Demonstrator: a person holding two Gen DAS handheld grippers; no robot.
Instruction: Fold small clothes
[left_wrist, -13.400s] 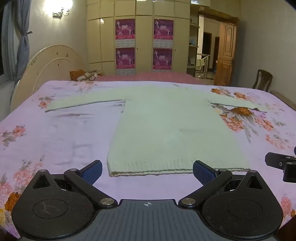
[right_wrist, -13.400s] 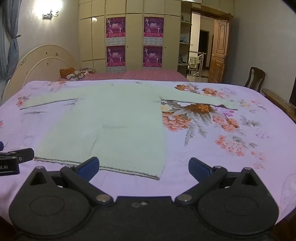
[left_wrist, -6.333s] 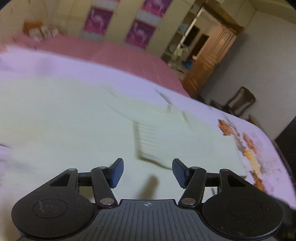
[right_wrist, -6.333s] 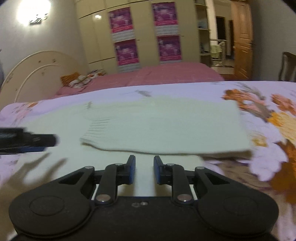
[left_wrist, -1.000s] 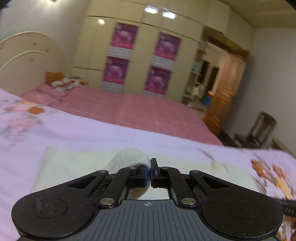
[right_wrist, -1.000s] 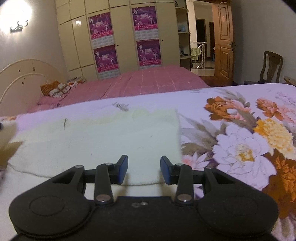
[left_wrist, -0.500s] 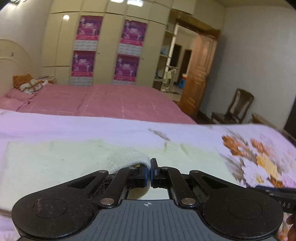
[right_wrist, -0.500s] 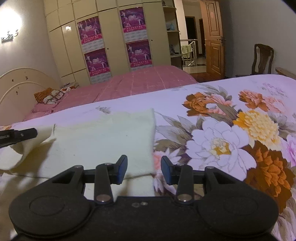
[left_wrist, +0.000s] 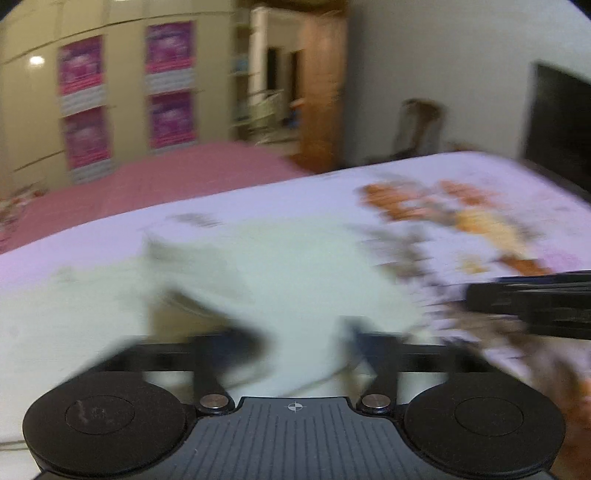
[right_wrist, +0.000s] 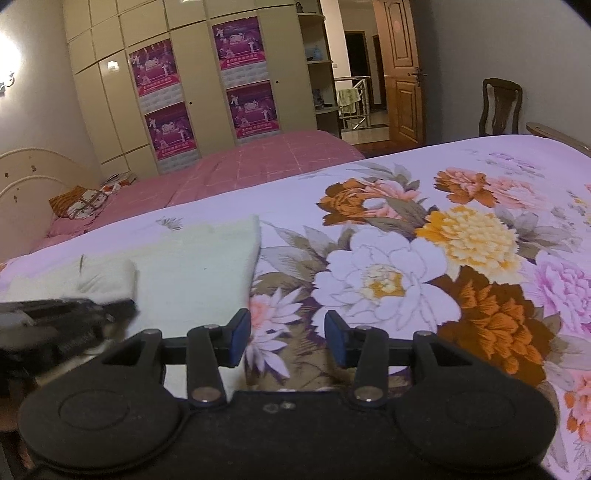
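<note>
A pale cream knit sweater (left_wrist: 280, 273) lies partly folded on the floral bedspread; it also shows in the right wrist view (right_wrist: 199, 269). The left wrist view is blurred by motion. My left gripper (left_wrist: 306, 343) has its fingers apart, with a fold of the sweater lying between them. It shows at the left of the right wrist view (right_wrist: 110, 308), over the sweater. My right gripper (right_wrist: 282, 338) is open and empty over the bedspread, just right of the sweater's edge. It shows as a dark bar in the left wrist view (left_wrist: 476, 295).
The lilac bedspread (right_wrist: 443, 258) with big flowers stretches to the right. A second bed with a pink cover (right_wrist: 240, 166) lies behind. Wardrobes with posters (right_wrist: 207, 85), a wooden door (right_wrist: 402, 74) and a chair (right_wrist: 500, 107) stand at the back.
My left gripper has swung right across the sweater with the held fold and has opened. My right gripper has shifted slightly right, off the sweater's edge, and stays open.
</note>
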